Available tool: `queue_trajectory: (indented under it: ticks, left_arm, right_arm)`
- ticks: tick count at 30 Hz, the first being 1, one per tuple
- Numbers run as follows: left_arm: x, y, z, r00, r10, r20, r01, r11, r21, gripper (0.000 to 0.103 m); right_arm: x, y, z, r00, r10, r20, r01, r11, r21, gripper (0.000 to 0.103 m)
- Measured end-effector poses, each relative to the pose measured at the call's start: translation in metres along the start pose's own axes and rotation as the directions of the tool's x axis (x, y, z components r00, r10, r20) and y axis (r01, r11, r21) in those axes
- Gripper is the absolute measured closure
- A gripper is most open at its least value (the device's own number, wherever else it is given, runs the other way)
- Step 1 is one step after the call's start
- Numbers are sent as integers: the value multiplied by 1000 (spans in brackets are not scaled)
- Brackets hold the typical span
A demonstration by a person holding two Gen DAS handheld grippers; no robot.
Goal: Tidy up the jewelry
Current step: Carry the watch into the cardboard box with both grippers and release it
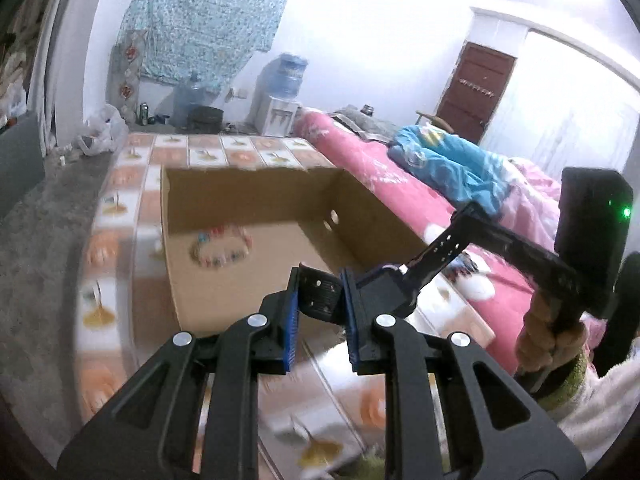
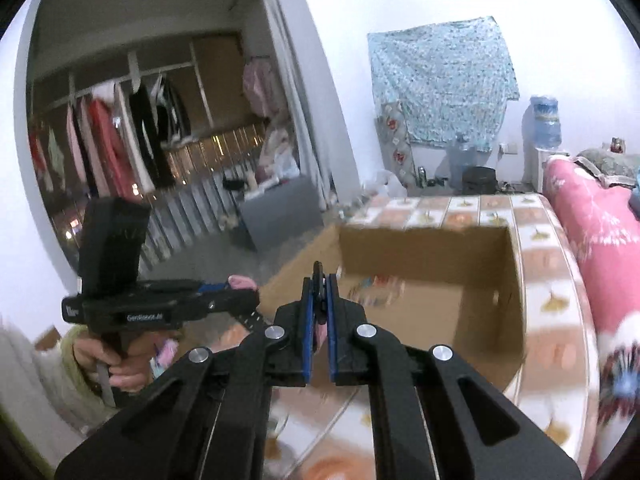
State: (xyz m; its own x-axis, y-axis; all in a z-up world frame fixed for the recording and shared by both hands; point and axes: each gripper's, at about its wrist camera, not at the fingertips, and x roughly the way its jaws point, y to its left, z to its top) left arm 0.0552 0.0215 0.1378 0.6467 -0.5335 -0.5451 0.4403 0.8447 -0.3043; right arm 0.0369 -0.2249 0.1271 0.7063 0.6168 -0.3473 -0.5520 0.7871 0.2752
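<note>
My right gripper (image 2: 319, 280) is shut on a small dark ring-shaped piece (image 2: 318, 276); a pink bit (image 2: 320, 332) shows lower between its blue pads. My left gripper (image 2: 248, 288) points across from the left with a pink piece (image 2: 240, 281) at its tips. In the left wrist view the left gripper (image 1: 320, 306) has a narrow gap, and the right gripper's tips (image 1: 320, 286) fill the view through it. Both hover at the near rim of an open cardboard box (image 1: 248, 196). A colourful bead bracelet (image 1: 222, 250) lies on the box floor, seen blurred as a bracelet (image 2: 376, 288) in the right wrist view.
The box (image 2: 424, 252) sits on a tile-patterned mattress (image 1: 120, 272). A pink blanket (image 1: 380, 184) with blue cloth lies to the right. Grey floor (image 1: 48, 240), a water dispenser (image 1: 280, 92) and bottles are behind. A person's hands (image 2: 120, 360) grip both handles.
</note>
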Motion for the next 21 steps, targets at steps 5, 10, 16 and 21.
queue_trajectory:
  ticks: [5, 10, 16, 21]
  left_arm:
    - [84, 20, 56, 977, -30, -210, 17, 998, -63, 85]
    - [182, 59, 66, 875, -89, -477, -27, 973, -231, 85]
    - [228, 84, 56, 807, -67, -587, -126, 951, -282, 78]
    - [234, 97, 50, 788, -78, -611, -157, 934, -321, 52]
  right_arm:
    - [67, -64, 62, 990, -1, -144, 10, 998, 63, 97]
    - [147, -106, 80, 927, -91, -365, 117, 992, 50, 97]
    - [207, -126, 63, 833, -227, -505, 219, 973, -76, 97]
    - [226, -139, 54, 777, -298, -555, 278, 953, -124, 93]
